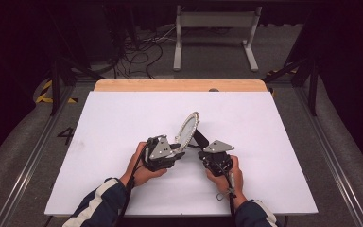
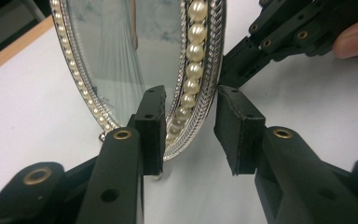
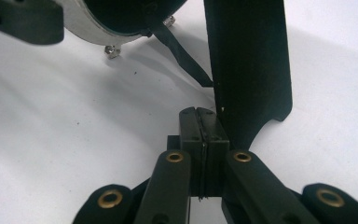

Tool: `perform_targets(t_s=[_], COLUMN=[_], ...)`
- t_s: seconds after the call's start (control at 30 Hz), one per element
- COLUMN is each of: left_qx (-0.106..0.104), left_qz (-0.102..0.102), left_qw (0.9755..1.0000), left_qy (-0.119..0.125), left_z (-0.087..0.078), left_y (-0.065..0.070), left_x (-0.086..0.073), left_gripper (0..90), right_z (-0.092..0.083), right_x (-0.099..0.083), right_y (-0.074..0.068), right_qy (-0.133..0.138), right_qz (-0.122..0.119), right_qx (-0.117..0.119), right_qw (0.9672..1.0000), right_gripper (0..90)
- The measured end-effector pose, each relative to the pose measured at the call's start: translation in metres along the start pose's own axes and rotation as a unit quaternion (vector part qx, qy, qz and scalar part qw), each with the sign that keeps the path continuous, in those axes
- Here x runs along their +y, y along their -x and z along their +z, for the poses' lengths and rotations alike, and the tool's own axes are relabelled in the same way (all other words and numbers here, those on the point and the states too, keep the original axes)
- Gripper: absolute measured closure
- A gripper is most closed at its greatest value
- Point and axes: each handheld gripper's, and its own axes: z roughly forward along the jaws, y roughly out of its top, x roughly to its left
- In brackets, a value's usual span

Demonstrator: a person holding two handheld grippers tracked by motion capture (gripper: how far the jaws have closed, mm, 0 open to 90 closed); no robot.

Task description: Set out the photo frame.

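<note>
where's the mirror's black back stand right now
In the right gripper view the stand rises just beyond the right gripper, behind the mirror at mid-table.

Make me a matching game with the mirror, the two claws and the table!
Things:
1. mirror
2. left claw
3. right claw
4. table

States:
A. shut, jaws pressed together
B. white and flat
C. open, jaws either side of the mirror's rim
D. standing up, with pearls round its edge

Pairs: 1-D, 2-C, 3-A, 4-B
</note>
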Motion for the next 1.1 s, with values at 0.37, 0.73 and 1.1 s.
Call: perform_targets(t_s=[0.37,0.73,1.1], left_qx=[0.02,0.02,0.006], left_qz=[0.002,0.018,0.01], left_qw=[0.9991,0.9995,0.9999], left_qy=[-0.037,-0.018,-0.01], left_z=[0.018,0.016,0.019], left_y=[-0.005,0.001,0.009], left_x=[-0.013,-0.008,0.0], left_gripper=[61.9,69.3,69.4], right_z=[-0.001,-0.003,-0.004], right_x=[-0.001,-0.002,-0.003], right_y=[0.002,0.008,0.016], right_qy=[0.003,0.007,0.012], right_qz=[0.002,0.013,0.022], right_qx=[-0.007,-0.007,-0.009], right_qw=[1.0,0.9999,0.9997], right_gripper=[90.0,88.4,88.1])
